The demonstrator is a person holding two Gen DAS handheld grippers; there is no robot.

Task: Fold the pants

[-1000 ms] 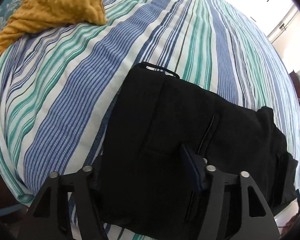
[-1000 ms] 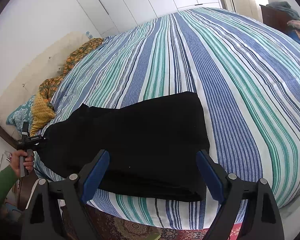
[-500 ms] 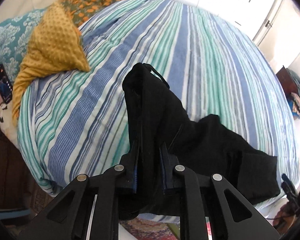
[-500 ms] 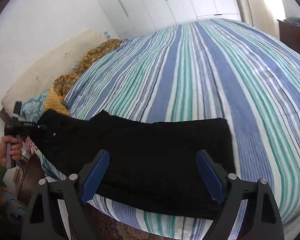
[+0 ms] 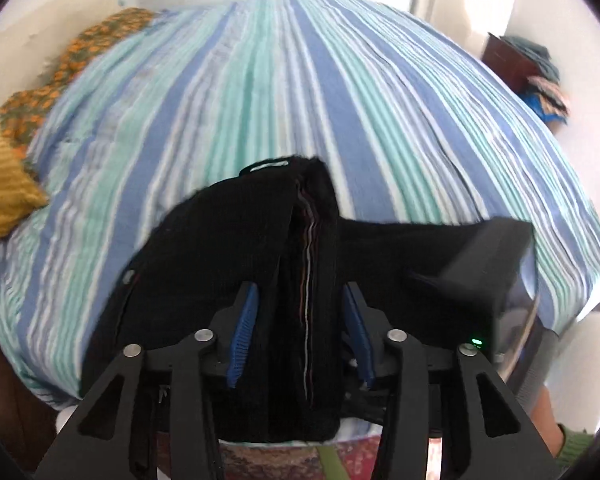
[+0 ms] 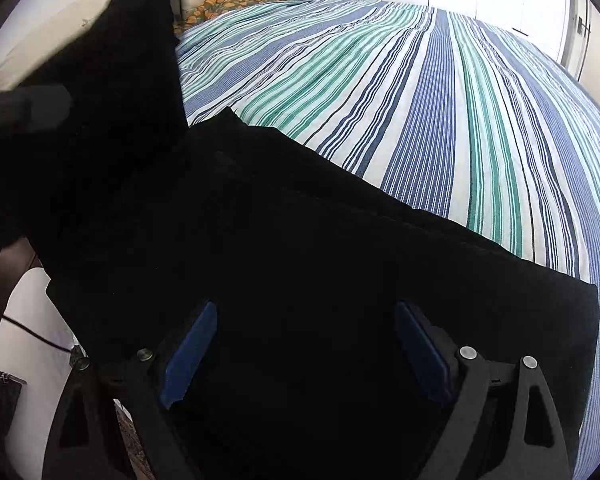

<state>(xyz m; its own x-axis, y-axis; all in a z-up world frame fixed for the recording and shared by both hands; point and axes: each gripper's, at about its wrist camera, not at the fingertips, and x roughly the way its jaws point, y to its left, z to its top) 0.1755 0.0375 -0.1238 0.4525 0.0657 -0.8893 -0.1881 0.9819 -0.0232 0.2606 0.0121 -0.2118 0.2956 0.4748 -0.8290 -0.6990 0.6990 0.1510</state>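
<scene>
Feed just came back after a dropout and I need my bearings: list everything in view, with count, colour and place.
pants: one, black, near edge of the bed, one end bunched and raised between the left tool's pads
bedspread: one, blue, green and white stripes, covers the bed
blanket: one, mustard yellow, far left by the head of the bed
floral pillow: one, orange on dark green, at the head of the bed
cabinet: one, dark wood, clothes piled on top, far right
left tool: one, black with blue pads, jaws opening, fabric between them
right tool: one, black with blue pads, open wide over the flat part of the pants
</scene>
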